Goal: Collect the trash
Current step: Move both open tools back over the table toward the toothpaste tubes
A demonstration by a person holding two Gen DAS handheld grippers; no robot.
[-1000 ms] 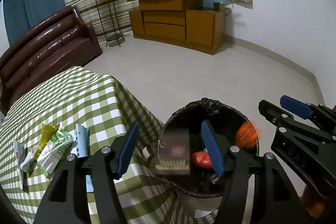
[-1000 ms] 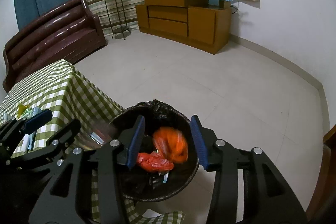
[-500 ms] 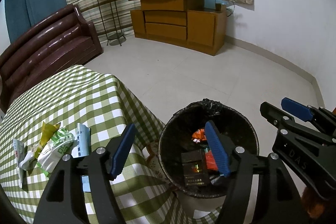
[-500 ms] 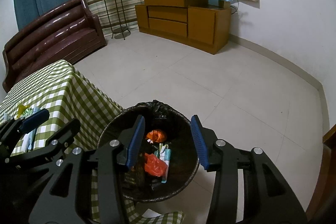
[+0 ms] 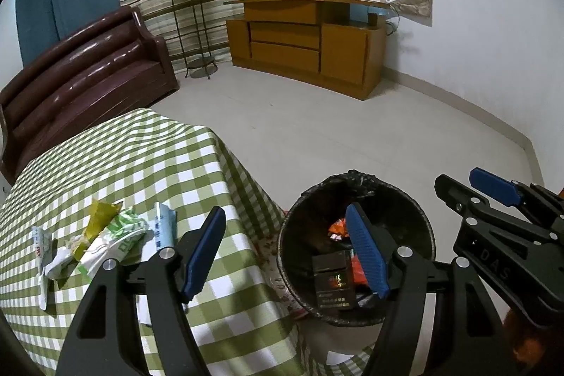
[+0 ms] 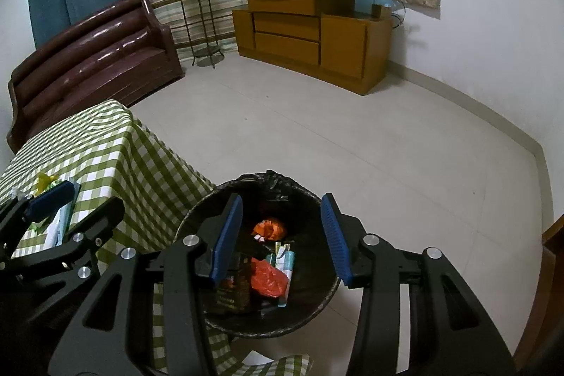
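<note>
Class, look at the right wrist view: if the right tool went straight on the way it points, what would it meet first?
Most likely the trash inside the black bin: the open right tool frames the red wrapper lying there. Depth is unclear.

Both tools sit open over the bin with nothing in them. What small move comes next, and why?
Probably swing the left tool back toward the wrappers on the checked tablecloth. Both it and the right tool are open and empty above the trash bin, and that litter is what remains in view.
</note>
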